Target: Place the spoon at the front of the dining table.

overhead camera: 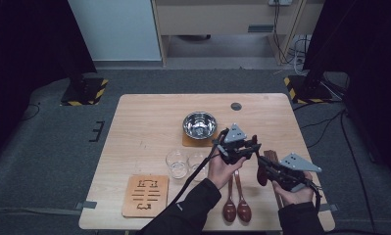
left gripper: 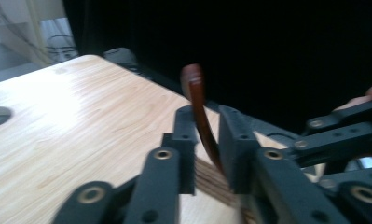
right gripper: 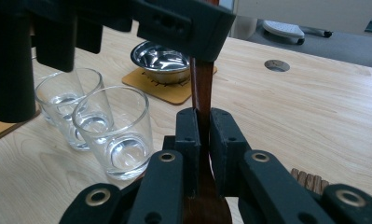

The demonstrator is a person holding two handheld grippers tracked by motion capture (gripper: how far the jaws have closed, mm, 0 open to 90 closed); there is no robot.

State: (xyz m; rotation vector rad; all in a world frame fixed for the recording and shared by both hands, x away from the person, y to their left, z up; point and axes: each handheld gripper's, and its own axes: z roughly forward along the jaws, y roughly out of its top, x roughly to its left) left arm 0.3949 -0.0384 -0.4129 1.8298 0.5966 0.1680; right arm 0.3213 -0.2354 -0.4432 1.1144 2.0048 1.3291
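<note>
A handover between the two hands looks to be the step in hand: a dark brown wooden spoon point(overhead camera: 261, 172) is held up off the table point(overhead camera: 149, 117), between the left gripper point(overhead camera: 252, 147) and the right gripper point(overhead camera: 265, 171), above the table's near right part. In the right gripper view the right gripper point(right gripper: 203, 122) is clamped tight on the spoon point(right gripper: 201, 88) at the base of its handle, the bowl end down by the jaws and the handle rising toward the other gripper's black body. In the left gripper view the left gripper point(left gripper: 208, 133) has the upper part of the spoon's handle point(left gripper: 200, 102) between its jaws; the far pad seems to meet the wood, but a slim gap shows on the near side, so this grip does not read as firm yet. Two more wooden spoons point(overhead camera: 236, 205) lie on the table near the front edge, with two empty drinking glasses point(overhead camera: 185, 164) and a steel bowl point(overhead camera: 200, 124) on a cork coaster point(overhead camera: 187, 141) farther in. My judgement is that the next move calls for the left jaws to seat squarely on the handle before the right jaws let go, both hands kept steady so the spoon neither twists nor drops, and only then a carry toward the glasses or the bowl
</note>
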